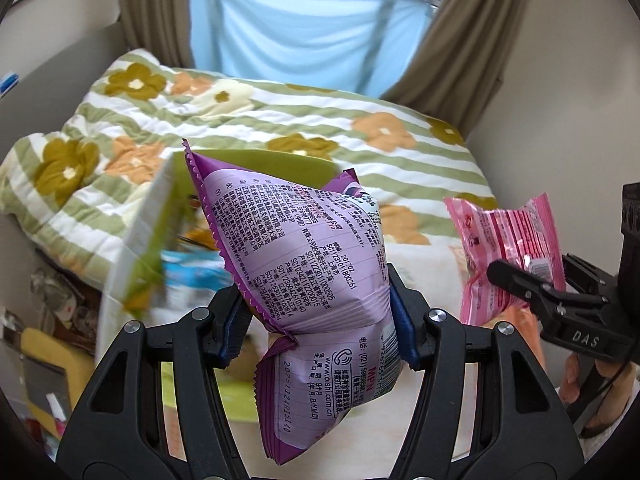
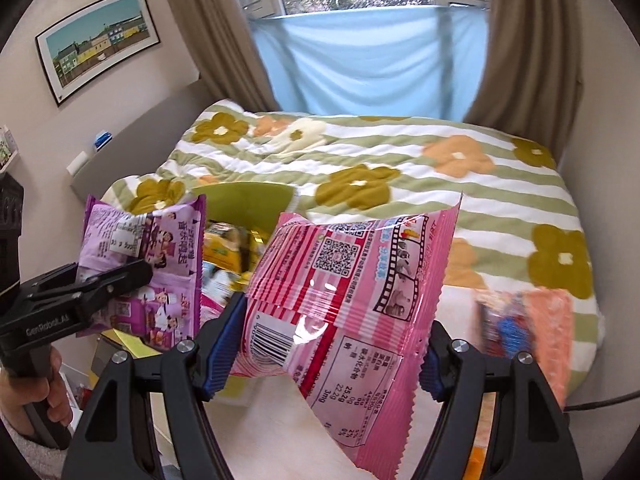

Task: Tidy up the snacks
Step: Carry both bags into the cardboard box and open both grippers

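A floral striped quilt (image 2: 400, 168) covers the bed. Brown curtains (image 2: 528, 40) flank a blue cloth (image 2: 368, 60). A framed picture (image 2: 96, 40) hangs left.

Glossy plastic pink packet (image 2: 352, 300); matt quilted cloth bedspread (image 2: 400, 152).

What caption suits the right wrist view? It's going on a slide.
Right tool grips a pink snack packet above a floral bedspread, while the left tool holds a purple snack packet.
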Motion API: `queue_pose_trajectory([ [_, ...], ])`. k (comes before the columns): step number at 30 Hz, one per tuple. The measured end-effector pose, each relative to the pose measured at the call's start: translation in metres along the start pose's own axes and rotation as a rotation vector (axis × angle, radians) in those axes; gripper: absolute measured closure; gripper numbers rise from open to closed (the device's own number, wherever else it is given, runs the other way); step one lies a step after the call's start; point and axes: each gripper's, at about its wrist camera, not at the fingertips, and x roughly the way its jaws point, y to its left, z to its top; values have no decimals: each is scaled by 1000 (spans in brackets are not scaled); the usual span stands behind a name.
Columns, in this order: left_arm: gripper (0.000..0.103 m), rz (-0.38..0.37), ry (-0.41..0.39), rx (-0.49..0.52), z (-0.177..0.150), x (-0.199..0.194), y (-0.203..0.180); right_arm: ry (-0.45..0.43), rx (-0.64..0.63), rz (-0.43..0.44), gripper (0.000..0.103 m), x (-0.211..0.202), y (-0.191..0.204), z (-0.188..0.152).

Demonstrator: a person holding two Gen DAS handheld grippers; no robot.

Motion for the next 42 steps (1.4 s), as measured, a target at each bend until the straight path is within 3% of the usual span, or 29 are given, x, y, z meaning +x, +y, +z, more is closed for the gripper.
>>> queue_pose_trajectory([
  [7, 47, -18, 75, -1, 35, 40, 79, 28, 9, 26, 33, 49, 60, 22],
  [14, 46, -71, 157, 73, 62, 89, 109, 71, 63, -22, 33, 81, 92, 28],
  [17, 26, -92, 194, 100, 67, 108, 110, 87, 93, -44, 33, 90, 102, 25],
  [18, 8, -99, 201, 111, 67, 113, 110, 91, 98, -50, 33, 91, 104, 23],
  [19, 0, -99, 197, 117, 66, 114, 111, 96, 99, -56, 33, 93, 106, 22],
  [26, 0, -85, 184, 98, 54, 98, 133, 139, 66, -60, 33, 102, 127, 14],
  [38, 0, -26, 129, 22, 27, 54, 160, 151, -48, 13, 32, 103, 161, -1],
  [41, 0, -29, 132, 12, 20, 48, 161, 156, -64, 36, 24, 104, 166, -6],
  [42, 0, -25, 131, 15, 17, 45, 161, 156, -69, 42, 13, 104, 168, -7],
])
